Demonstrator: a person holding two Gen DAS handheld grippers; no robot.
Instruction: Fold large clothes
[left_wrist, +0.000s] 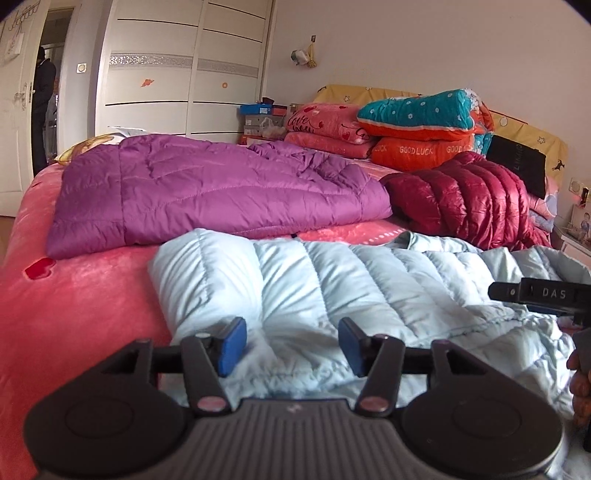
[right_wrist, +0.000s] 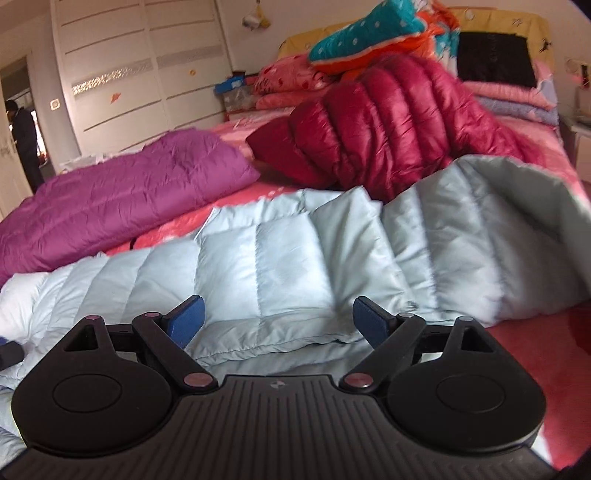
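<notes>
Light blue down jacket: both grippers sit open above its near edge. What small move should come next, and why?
Probably lower the right gripper onto the near hem of the light blue down jacket and close on it. Both it and the left gripper are open with nothing between the pads, and the jacket's right part stands bunched up rather than flat on the pink bedspread, so it looks unfinished.

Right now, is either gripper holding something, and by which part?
Nothing is held. The left gripper and the right gripper both have open jaws above the light blue down jacket, with no fabric pinched between the pads.
</notes>
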